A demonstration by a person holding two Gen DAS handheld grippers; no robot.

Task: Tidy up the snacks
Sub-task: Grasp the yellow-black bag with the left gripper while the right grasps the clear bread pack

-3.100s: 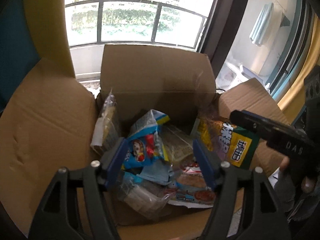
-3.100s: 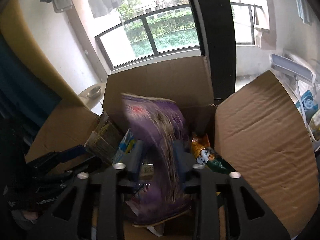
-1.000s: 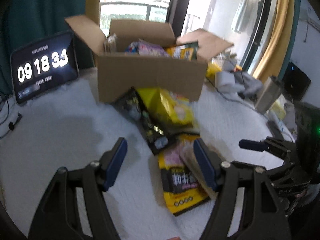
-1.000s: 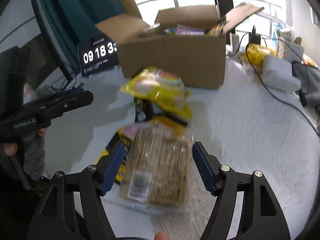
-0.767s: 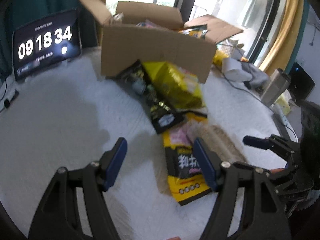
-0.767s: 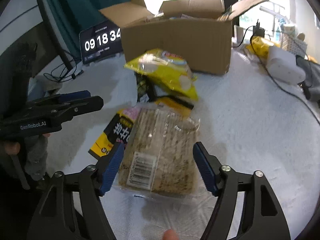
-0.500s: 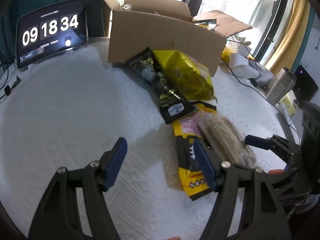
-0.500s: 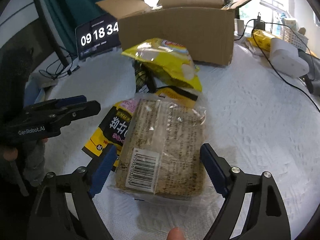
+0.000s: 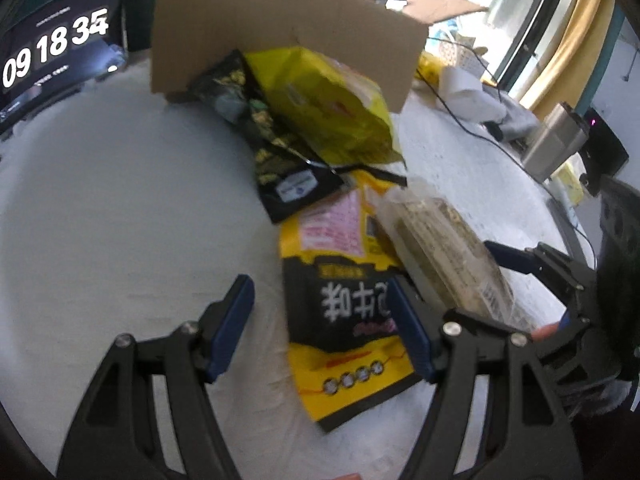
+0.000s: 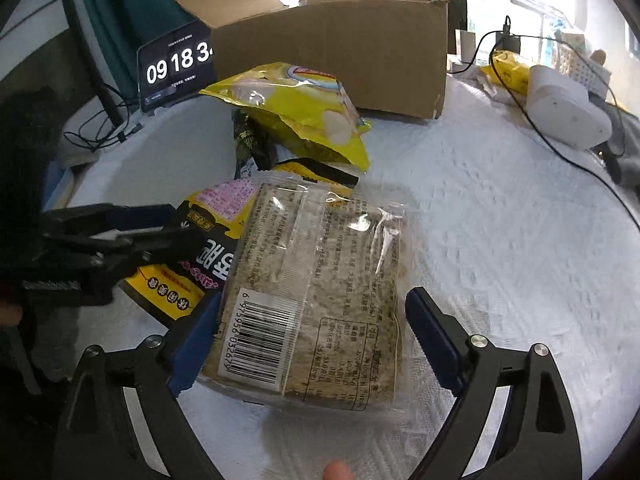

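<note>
Left wrist view – hand-held gripper: the left hand-held gripper (image 9: 324,326) stands moderately wide and holds nothing; its right blue pad overlaps the edge of the flat yellow-and-black snack pouch (image 9: 344,304) at lower centre.
Left wrist view – snacks: a puffy yellow crisp bag (image 9: 324,104) and a black-and-gold foil packet (image 9: 268,140) lean on the open brown cardboard box (image 9: 280,28) at the top.
Left wrist view – risk: closing here would likely catch only the pouch's edge and drag it.
Left wrist view – surroundings: a dark clock screen (image 9: 56,52) upper left; a steel flask (image 9: 554,146) and cables at right, out of the way.
Right wrist view – hand-held gripper: the right hand-held gripper (image 10: 312,344) is opening, pads clear of the clear-wrapped brown cracker pack (image 10: 320,280) lying between them on the white textured worktop (image 10: 500,240).
Right wrist view – risk: the pack partly rests on the pouch, so it may slide, or get snagged as the gripper leaves.
Right wrist view – obstruction: the left gripper crowds in at mid-left.
</note>
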